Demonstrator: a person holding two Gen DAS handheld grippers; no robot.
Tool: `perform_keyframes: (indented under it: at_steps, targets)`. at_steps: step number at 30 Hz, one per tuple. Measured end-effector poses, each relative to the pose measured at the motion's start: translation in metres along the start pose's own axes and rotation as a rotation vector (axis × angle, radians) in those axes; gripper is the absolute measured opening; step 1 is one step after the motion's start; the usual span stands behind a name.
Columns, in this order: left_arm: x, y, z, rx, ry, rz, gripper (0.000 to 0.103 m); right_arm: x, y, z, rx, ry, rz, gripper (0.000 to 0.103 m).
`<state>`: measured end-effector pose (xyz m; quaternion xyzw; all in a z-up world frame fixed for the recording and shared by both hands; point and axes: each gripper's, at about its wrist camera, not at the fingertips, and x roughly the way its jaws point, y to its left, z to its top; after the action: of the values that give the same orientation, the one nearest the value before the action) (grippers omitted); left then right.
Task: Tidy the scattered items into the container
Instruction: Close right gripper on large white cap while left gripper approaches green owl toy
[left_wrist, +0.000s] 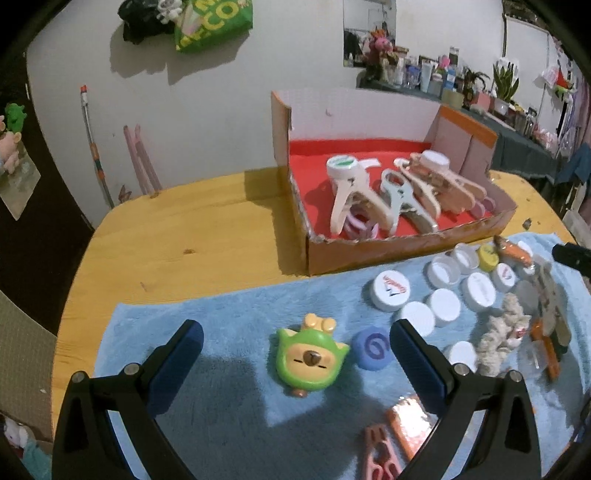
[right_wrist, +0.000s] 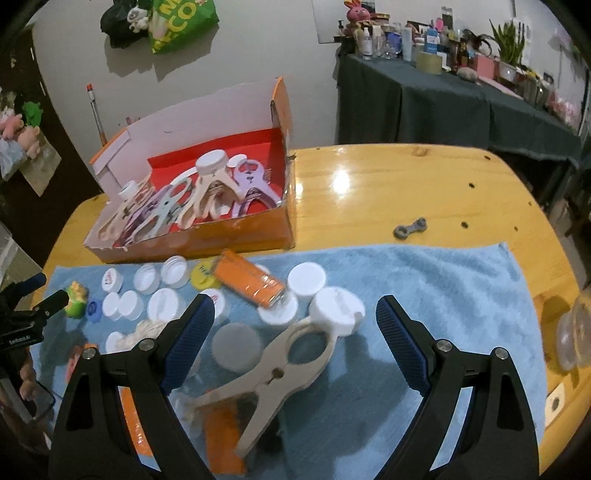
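An orange cardboard box (left_wrist: 332, 254) with a red floor holds several big plastic clips and caps; it also shows in the right wrist view (right_wrist: 221, 236). My left gripper (left_wrist: 295, 354) is open over the blue towel (left_wrist: 207, 325), around a green animal-face toy (left_wrist: 312, 360), with a blue swirl cap (left_wrist: 370, 349) beside it. My right gripper (right_wrist: 295, 328) is open above a large beige clip (right_wrist: 280, 373) that has a white cap (right_wrist: 338, 310) at its far end. Several white caps (right_wrist: 162, 301) and an orange tube (right_wrist: 251, 282) lie scattered on the towel (right_wrist: 424, 288).
A round yellow wooden table (left_wrist: 184, 240) bears everything. A grey metal link (right_wrist: 410, 229) lies on the bare wood. A clear plastic item (right_wrist: 576, 339) sits at the right edge. A white coral-like lump (left_wrist: 498, 339) and orange wrappers (left_wrist: 410, 421) lie on the towel.
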<state>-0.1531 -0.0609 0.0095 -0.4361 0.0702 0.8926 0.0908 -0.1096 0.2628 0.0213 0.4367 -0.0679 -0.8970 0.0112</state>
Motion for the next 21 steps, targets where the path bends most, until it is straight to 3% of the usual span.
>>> perform_keyframes:
  at_steps: [11, 21]
  targets:
    - [0.013, 0.005, -0.002, 0.001, 0.041, -0.037, 0.103, 0.030, -0.016, 0.004, 0.026, 0.072, -0.022, 0.089]
    - [0.021, 0.003, -0.002, 0.022, 0.062, -0.048, 0.103, 0.043, -0.019, 0.002, 0.035, 0.110, -0.012, 0.080]
